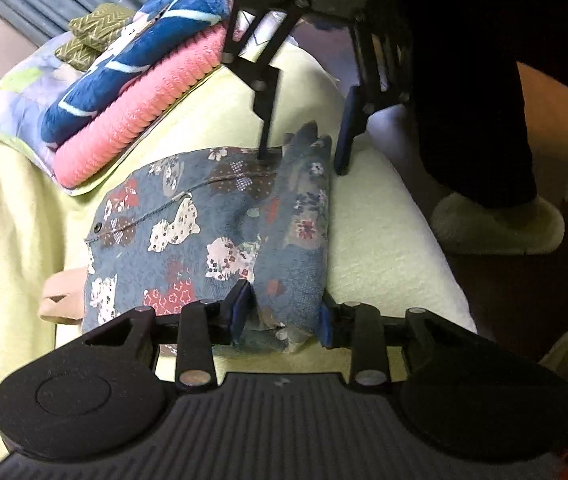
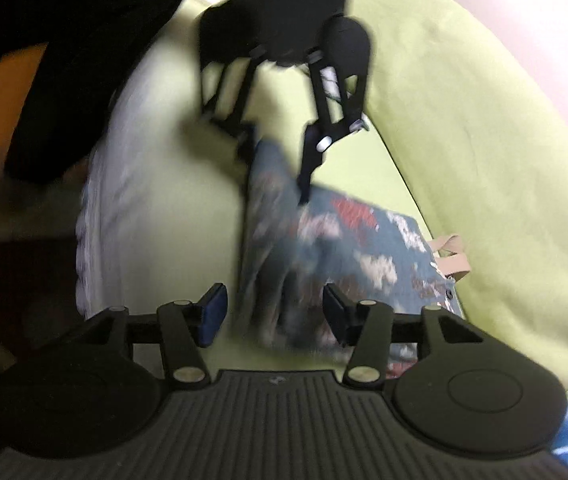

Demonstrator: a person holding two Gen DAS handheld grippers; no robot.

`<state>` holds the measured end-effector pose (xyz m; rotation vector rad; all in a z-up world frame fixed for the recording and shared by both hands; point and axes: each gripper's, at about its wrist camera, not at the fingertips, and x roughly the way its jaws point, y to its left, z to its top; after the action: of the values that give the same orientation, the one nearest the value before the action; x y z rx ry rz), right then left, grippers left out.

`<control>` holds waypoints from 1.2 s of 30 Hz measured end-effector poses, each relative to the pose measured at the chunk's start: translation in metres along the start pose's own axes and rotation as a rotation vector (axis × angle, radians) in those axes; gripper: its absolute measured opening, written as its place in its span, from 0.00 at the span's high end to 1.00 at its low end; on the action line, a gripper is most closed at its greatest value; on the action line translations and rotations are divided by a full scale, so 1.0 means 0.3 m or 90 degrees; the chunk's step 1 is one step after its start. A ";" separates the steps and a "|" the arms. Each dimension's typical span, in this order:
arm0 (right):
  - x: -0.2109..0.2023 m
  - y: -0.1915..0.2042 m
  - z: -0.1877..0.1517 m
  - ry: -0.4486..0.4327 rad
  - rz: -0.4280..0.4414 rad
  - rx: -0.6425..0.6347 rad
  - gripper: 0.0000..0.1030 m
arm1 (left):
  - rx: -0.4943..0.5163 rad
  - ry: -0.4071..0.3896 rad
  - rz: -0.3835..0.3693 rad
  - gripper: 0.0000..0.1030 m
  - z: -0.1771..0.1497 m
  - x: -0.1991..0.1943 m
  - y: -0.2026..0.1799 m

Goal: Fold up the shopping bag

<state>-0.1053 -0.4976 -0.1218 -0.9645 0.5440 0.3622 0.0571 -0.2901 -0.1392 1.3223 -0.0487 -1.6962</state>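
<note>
No readable text, label, brand, number or sign shows in either view.

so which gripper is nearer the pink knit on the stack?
Right. The right gripper hangs over the shopping bag's far end, just below the pink knit. The left gripper clamps the bag's near fold, farther away.

Pretty clearly someone's home, probably a bedroom: soft bed (image 1: 212, 92) with a pale yellow-green cover, folded pink towel (image 1: 140, 120) and blue patterned blanket (image 1: 132, 60) stacked on it, fuzzy slipper (image 1: 499, 224) on the dark floor.
</note>
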 end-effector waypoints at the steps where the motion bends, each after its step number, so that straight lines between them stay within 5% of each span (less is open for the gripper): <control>1: 0.001 0.012 -0.018 -0.010 -0.007 -0.013 0.64 | -0.007 -0.002 -0.004 0.62 -0.002 -0.002 0.006; 5: 0.028 -0.027 -0.038 -0.058 0.011 0.054 0.72 | -0.049 -0.003 -0.030 0.62 -0.002 -0.007 0.049; 11: 0.060 -0.250 -0.080 -0.056 0.185 0.460 0.78 | -0.196 -0.002 -0.128 0.62 -0.001 -0.028 0.147; 16: 0.098 -0.333 -0.159 -0.034 0.346 0.699 0.78 | -0.338 -0.005 -0.226 0.62 -0.037 -0.023 0.221; 20: 0.158 -0.383 -0.243 -0.017 0.412 0.857 0.78 | -0.445 0.007 -0.307 0.62 -0.074 0.017 0.329; 22: 0.154 -0.384 -0.213 -0.004 0.399 0.836 0.78 | -0.428 0.019 -0.316 0.62 -0.066 0.016 0.328; 24: 0.117 -0.373 -0.132 0.013 0.346 0.728 0.72 | -0.394 0.032 -0.313 0.62 -0.045 0.010 0.312; 25: 0.095 -0.354 -0.088 0.012 0.309 0.658 0.66 | -0.382 0.036 -0.311 0.62 -0.038 0.008 0.305; 27: 0.046 -0.305 -0.014 -0.012 0.222 0.522 0.35 | -0.379 0.036 -0.310 0.62 -0.039 0.006 0.305; 31: 0.030 -0.272 0.035 -0.049 0.196 0.432 0.48 | -0.401 0.030 -0.317 0.62 -0.060 0.004 0.318; 33: 0.064 -0.272 0.030 -0.040 0.209 0.426 0.70 | -0.407 0.029 -0.322 0.62 -0.067 0.003 0.322; 36: 0.084 -0.305 -0.024 -0.057 0.253 0.512 0.74 | -0.445 0.032 -0.347 0.62 -0.081 0.010 0.359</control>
<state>-0.0393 -0.5505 -0.0783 -0.0594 0.7209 0.4834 0.1445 -0.3393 -0.0931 0.8721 0.9248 -1.8599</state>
